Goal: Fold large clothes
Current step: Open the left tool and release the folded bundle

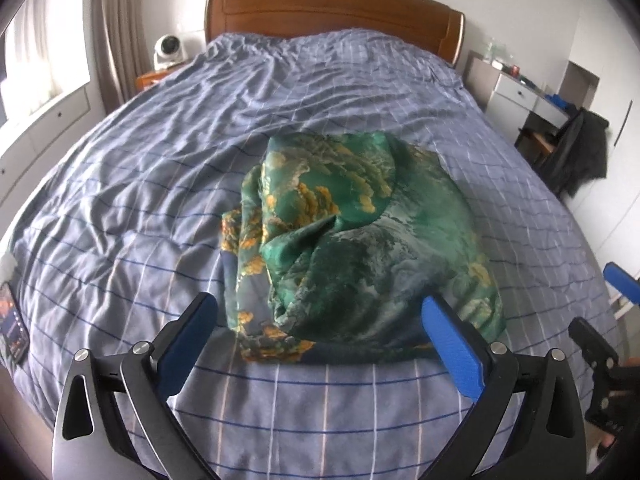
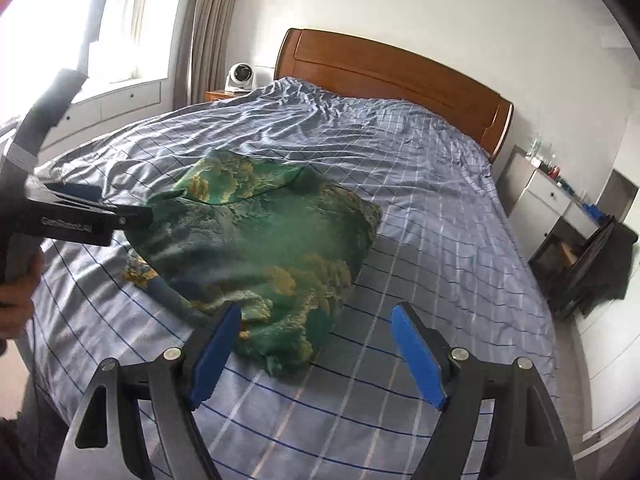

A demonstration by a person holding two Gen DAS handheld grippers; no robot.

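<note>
A green satin garment (image 1: 352,236) with yellow and grey print lies crumpled in a heap on the bed; it also shows in the right wrist view (image 2: 264,248). My left gripper (image 1: 320,304) is open and empty, its blue pads (image 1: 452,344) either side of the heap's near edge, a little above it. My right gripper (image 2: 318,318) is open and empty, hovering just in front of the heap's near right corner. The left gripper also shows in the right wrist view (image 2: 80,208) at the heap's left side.
The bed has a blue checked duvet (image 1: 160,184) and a wooden headboard (image 1: 332,8). A white fan (image 1: 168,50) stands on a bedside table at the left. A white desk (image 2: 560,200) and a chair with dark clothes (image 2: 596,260) stand at the right. A phone (image 1: 14,324) lies at the bed's left edge.
</note>
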